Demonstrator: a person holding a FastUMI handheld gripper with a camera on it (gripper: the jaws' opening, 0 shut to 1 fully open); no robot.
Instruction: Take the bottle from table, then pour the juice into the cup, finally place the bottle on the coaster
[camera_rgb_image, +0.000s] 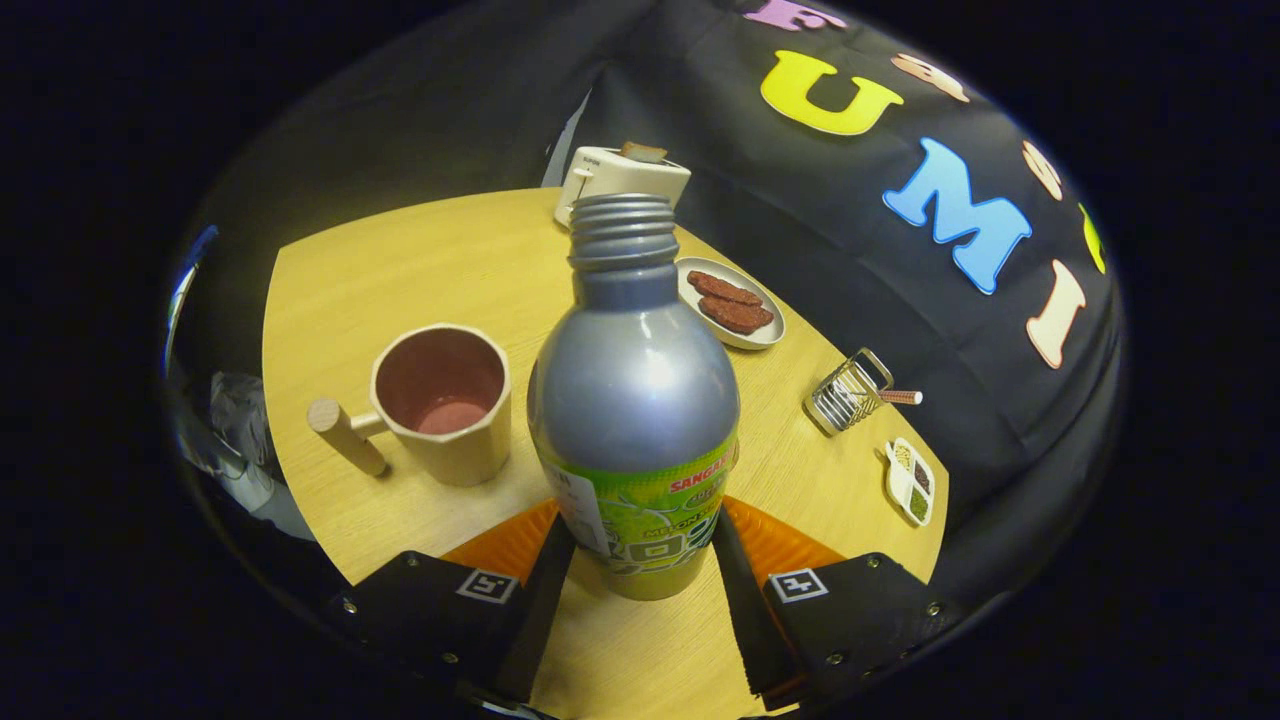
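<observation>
- The bottle (633, 400) stands upright between the two fingers of the gripper (634, 545), with no cap on its threaded neck.
- The jaws pinch the lower body of the bottle; both fingers press on its green label from the sides.
- The rig forbids reading the label, so its writing is left out.
- An orange coaster (780, 535) shows beside and behind the bottle's base; whether the bottle rests on it, I cannot tell.
- The cup (445, 400), with a wooden peg handle, stands near, left of the bottle, with reddish liquid inside.
- Beyond, on the wooden table (420, 260): a toaster (618, 178), a plate (731, 303) with brown slices, a wire rack (848, 392), a small divided dish (910, 481).
</observation>
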